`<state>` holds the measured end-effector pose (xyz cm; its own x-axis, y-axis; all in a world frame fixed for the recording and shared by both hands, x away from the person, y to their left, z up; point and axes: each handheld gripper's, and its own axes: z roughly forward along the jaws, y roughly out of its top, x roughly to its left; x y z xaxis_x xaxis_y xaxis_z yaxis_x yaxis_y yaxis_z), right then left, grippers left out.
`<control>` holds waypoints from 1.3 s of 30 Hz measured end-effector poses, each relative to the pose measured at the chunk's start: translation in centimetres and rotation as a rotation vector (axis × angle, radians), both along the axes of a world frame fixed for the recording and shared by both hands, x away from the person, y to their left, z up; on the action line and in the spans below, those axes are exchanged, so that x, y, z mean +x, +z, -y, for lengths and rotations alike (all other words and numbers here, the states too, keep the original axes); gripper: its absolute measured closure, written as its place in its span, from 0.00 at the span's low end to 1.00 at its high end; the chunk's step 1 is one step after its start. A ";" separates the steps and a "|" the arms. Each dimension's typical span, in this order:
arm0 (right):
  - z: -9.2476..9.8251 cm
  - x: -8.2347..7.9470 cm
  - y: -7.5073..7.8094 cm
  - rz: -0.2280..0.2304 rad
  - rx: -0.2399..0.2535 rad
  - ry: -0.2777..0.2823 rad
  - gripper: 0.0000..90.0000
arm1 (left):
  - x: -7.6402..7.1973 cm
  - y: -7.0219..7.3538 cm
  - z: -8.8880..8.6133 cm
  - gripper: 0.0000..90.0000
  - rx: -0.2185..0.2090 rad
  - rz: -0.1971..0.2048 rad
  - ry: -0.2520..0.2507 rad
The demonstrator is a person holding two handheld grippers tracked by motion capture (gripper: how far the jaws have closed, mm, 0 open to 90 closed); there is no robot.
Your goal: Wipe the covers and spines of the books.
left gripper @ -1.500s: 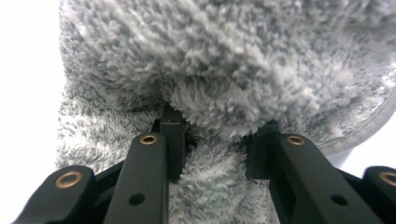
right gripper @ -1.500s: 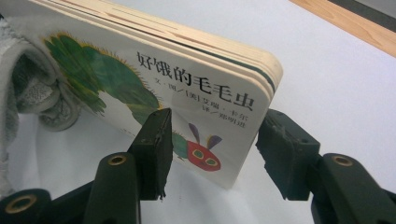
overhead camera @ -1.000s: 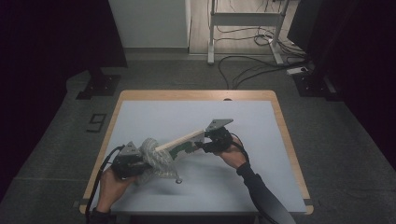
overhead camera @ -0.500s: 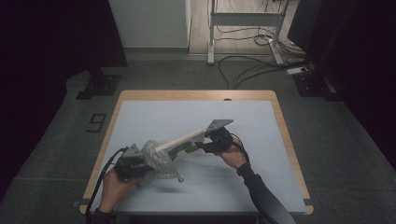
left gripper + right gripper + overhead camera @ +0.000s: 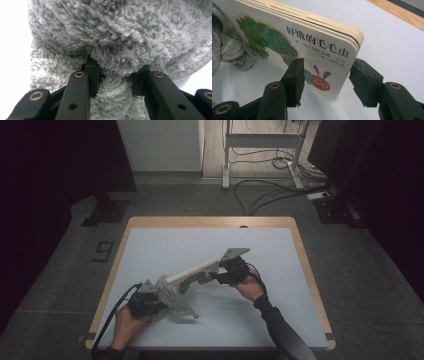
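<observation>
A board book with a green caterpillar on its cover is held tilted above the white table. My right gripper is shut on its right end, one jaw on the cover and the other against the back. The book's lower left end rests against a fluffy grey towel near the table's front left. My left gripper is shut on a fold of that towel, whose pile bulges between the jaws. The towel's edge lies under the book's far end.
The table has a wooden rim, and its white top lies bare behind and to the right of the book. On the floor beyond are cables, a metal desk frame and a dark stand base.
My left gripper has drawn the towel down toward the table's front edge, and the towel lies flatter. The book and my right gripper have hardly moved.
</observation>
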<state>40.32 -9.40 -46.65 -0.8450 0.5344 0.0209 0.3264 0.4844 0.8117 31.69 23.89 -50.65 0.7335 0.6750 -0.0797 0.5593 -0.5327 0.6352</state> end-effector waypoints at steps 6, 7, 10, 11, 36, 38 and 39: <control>0.0 0.0 0.0 0.000 -0.002 0.000 0.49 | -0.4 1.7 -0.2 0.74 -0.009 0.035 0.000; 0.0 0.0 0.0 -0.001 -0.004 0.001 0.49 | -0.5 2.0 -0.2 0.74 -0.016 0.040 0.000; 0.0 0.0 0.0 -0.001 -0.003 -0.001 0.49 | -0.6 3.2 -0.5 0.74 -0.031 0.058 -0.003; 0.0 0.0 0.0 -0.001 -0.003 0.000 0.49 | -0.6 3.7 -0.5 0.74 -0.037 0.065 -0.003; 0.2 0.0 0.0 -0.007 0.008 0.004 0.50 | -1.8 6.5 -4.9 0.73 -0.029 0.099 0.073; 0.1 0.0 0.0 -0.007 0.008 0.003 0.50 | -1.8 6.6 -5.5 0.73 -0.023 0.101 0.091; 0.1 0.0 0.0 -0.006 0.007 0.003 0.50 | -1.7 6.8 -5.9 0.73 -0.019 0.100 0.101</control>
<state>40.33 -9.54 -46.65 -0.8462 0.5320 0.0301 0.3303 0.4796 0.8129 29.97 29.74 -43.90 0.6671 0.7446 -0.0225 0.5424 -0.4647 0.6999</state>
